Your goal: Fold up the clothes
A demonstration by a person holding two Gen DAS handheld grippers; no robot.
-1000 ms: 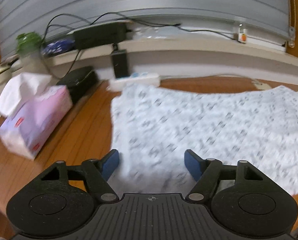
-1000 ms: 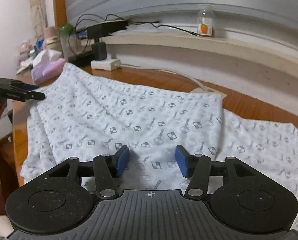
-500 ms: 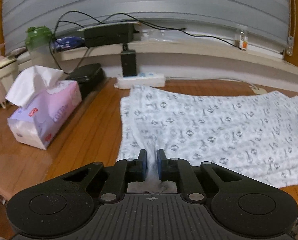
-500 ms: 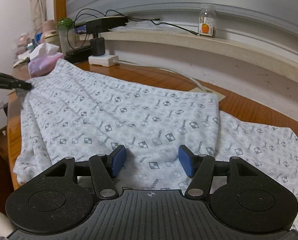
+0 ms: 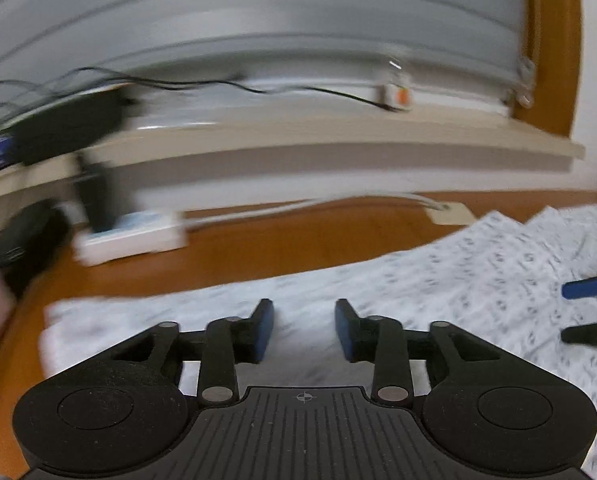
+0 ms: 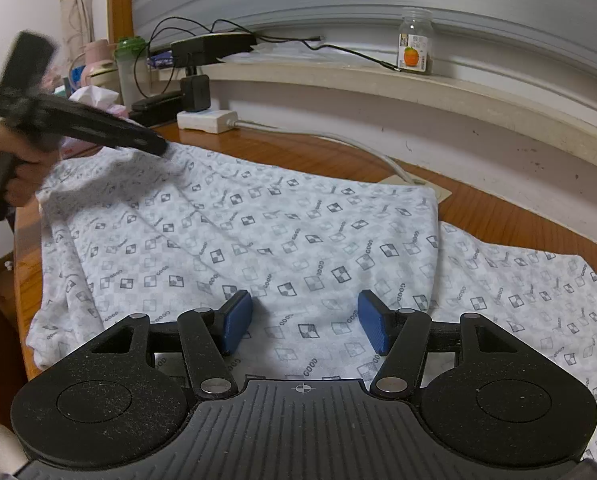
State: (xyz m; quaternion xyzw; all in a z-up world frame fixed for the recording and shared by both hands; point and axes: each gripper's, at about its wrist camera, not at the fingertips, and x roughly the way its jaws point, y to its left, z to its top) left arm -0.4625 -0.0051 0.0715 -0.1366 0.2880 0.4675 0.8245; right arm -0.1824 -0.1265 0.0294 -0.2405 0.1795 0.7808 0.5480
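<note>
A white cloth (image 6: 298,220) printed with small dark squares lies spread over the wooden table (image 6: 498,208). One layer is folded over another, with an edge at the right. My right gripper (image 6: 304,322) hovers open just above the cloth's near part, blue pads wide apart. A hand holds my left gripper (image 6: 160,148) over the cloth's raised far-left corner. In the blurred left wrist view the left gripper (image 5: 304,320) has its jaws opening. The cloth (image 5: 458,280) shows below the gap and the pads are not pressing on it. The right gripper's fingertips (image 5: 582,288) show at the right edge.
A white power strip (image 6: 206,120) with a black adapter and a cable sits at the table's back. Behind it, a ledge carries a glass jar with an orange label (image 6: 415,46) and a black box. A tissue pack (image 6: 94,98) and a green-lidded bottle (image 6: 128,64) stand far left.
The left gripper shut on the cloth's left edge, swept inward and rightward with it, and its jaws have now come apart. The cloth's left side is bunched up. The right gripper stayed put.
</note>
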